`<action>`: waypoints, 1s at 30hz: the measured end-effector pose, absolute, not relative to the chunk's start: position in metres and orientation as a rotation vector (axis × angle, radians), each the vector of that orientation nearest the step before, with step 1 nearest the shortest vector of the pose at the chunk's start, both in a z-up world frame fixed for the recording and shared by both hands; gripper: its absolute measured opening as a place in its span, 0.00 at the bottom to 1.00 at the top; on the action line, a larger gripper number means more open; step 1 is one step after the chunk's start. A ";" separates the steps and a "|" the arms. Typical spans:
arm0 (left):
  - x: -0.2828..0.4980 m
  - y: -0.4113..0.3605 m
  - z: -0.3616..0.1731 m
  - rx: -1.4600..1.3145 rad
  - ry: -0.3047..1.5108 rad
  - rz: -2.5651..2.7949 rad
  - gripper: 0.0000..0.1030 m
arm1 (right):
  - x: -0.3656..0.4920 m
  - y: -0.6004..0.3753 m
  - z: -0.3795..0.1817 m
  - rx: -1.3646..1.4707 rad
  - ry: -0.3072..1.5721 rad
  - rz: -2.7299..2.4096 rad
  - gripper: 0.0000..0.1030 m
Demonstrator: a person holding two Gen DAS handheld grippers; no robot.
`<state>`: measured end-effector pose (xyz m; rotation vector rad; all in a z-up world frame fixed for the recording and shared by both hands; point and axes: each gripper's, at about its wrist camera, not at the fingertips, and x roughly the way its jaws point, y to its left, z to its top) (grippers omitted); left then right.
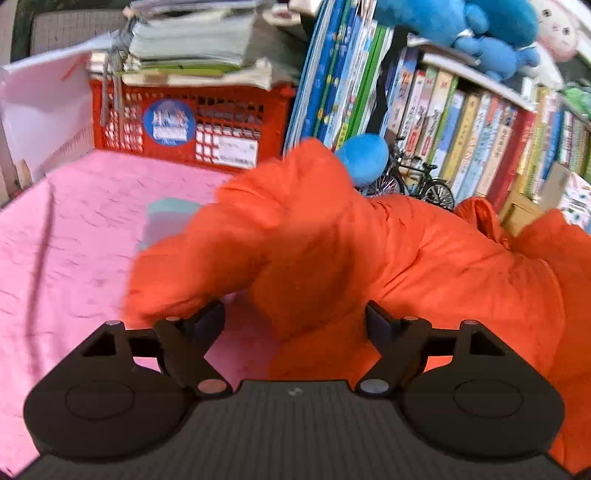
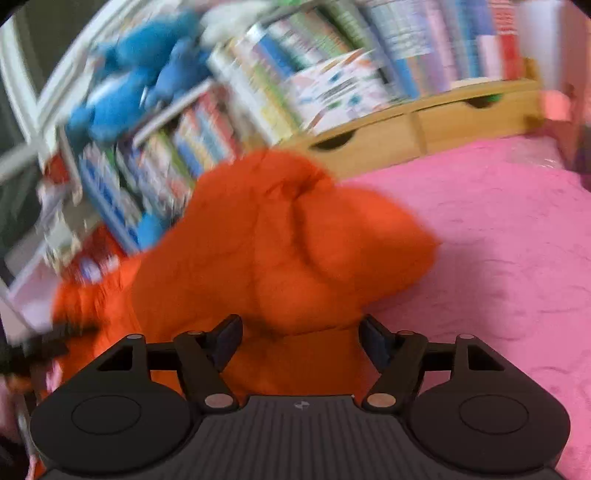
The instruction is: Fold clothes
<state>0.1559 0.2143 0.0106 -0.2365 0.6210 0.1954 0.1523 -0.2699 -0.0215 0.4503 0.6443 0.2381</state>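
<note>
A puffy orange garment (image 1: 332, 240) lies heaped on the pink-covered surface (image 1: 74, 240), one bulging part reaching left like a sleeve. My left gripper (image 1: 295, 319) is at its near edge with its jaws wide apart. Orange cloth fills the right part of the gap and pink cover shows beside the left finger (image 1: 210, 317). In the blurred right wrist view the same garment (image 2: 277, 240) rises in a mound just ahead of my right gripper (image 2: 301, 334). Its jaws also stand apart, with orange cloth bunched between them and a dark gap beside the left finger (image 2: 229, 332).
A red plastic crate (image 1: 184, 122) topped with stacked papers stands at the back. Shelves of books (image 1: 461, 122), blue plush toys (image 1: 480, 33) and a small model bicycle (image 1: 417, 181) line the far side. Wooden drawers (image 2: 424, 129) sit behind the pink cover (image 2: 498, 240).
</note>
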 end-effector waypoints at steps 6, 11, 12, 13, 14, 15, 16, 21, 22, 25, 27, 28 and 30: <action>0.102 0.166 0.061 -0.122 0.397 0.110 0.93 | 0.185 -0.327 -0.035 0.677 0.652 0.102 0.76; 0.130 0.096 0.046 0.057 0.360 0.046 0.96 | 0.230 -0.310 -0.059 0.785 0.692 0.157 0.86; 0.140 0.087 0.037 0.089 0.359 0.069 0.94 | 0.235 -0.305 -0.061 0.792 0.689 0.162 0.88; 0.148 0.081 0.029 0.119 0.362 0.094 0.94 | 0.239 -0.301 -0.062 0.800 0.686 0.168 0.87; 0.156 0.080 0.022 0.143 0.376 0.111 0.94 | 0.242 -0.298 -0.064 0.815 0.689 0.183 0.81; 0.162 0.081 0.014 0.152 0.404 0.120 0.94 | 0.246 -0.296 -0.067 0.841 0.702 0.211 0.73; 0.167 0.083 0.008 0.144 0.444 0.113 0.94 | 0.247 -0.295 -0.067 0.851 0.710 0.230 0.59; 0.192 0.097 -0.011 0.079 0.628 0.072 0.98 | 0.240 -0.292 -0.062 0.820 0.704 0.269 0.30; 0.193 0.097 -0.012 0.077 0.637 0.070 0.98 | 0.236 -0.293 -0.058 0.801 0.680 0.250 0.23; 0.195 0.097 -0.013 0.077 0.654 0.066 0.99 | 0.221 -0.295 -0.042 0.684 0.582 0.118 0.14; 0.197 0.097 -0.014 0.079 0.661 0.066 1.00 | 0.208 -0.291 -0.027 0.549 0.511 0.015 0.12; 0.197 0.097 -0.015 0.078 0.664 0.065 1.00 | 0.202 -0.290 -0.019 0.481 0.476 -0.034 0.12; 0.198 0.099 -0.014 0.073 0.668 0.062 1.00 | 0.189 -0.289 -0.006 0.375 0.417 -0.111 0.11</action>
